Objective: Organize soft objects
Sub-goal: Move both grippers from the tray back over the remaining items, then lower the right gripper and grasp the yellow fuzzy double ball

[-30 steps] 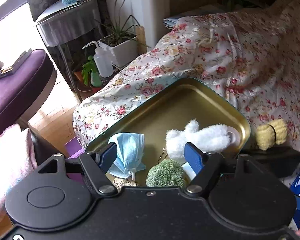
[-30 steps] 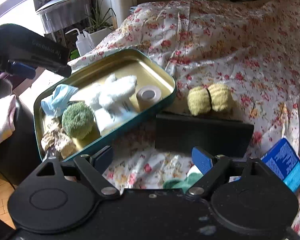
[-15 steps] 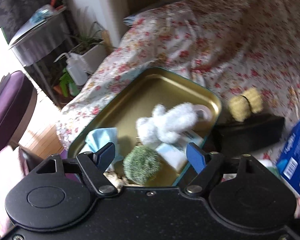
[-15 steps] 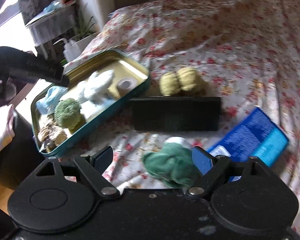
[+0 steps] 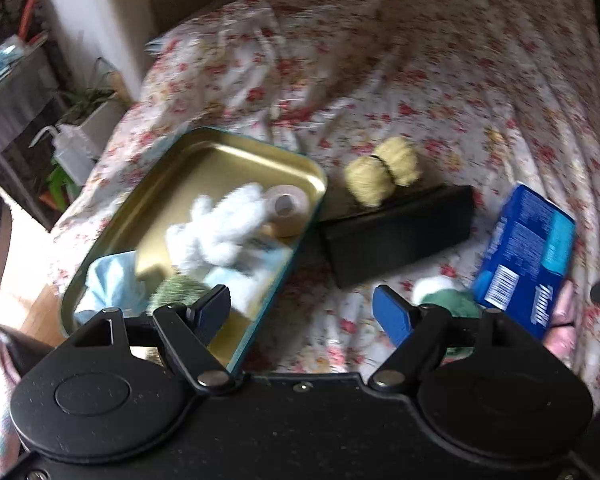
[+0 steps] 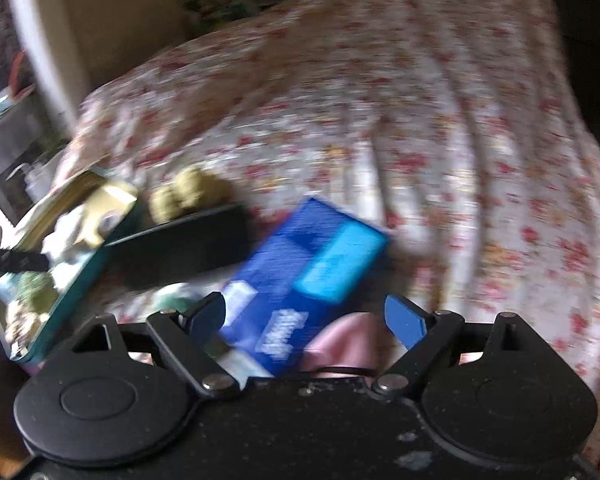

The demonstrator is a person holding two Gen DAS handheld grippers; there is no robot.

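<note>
Holding both claws, left claw (image 5: pixel 300 308) and right claw (image 6: pixel 303 316), wide open and empty, I see the green soft toy (image 5: pixel 451 304) just ahead of the left, ready for pickup into the tin (image 5: pixel 315 184).

My left gripper (image 5: pixel 301 309) tilts steeply down toward the near part of the scene; its jaws have just been opening and now stand wide, with nothing gripped between the blue pads (image 5: pixel 389 315). My right gripper (image 6: pixel 305 317) also points downward, jaws spread wide and pressing on nothing. The right-wrist view is badly blurred. Skin of my hand (image 5: pixel 561 326) shows at the near right
</note>
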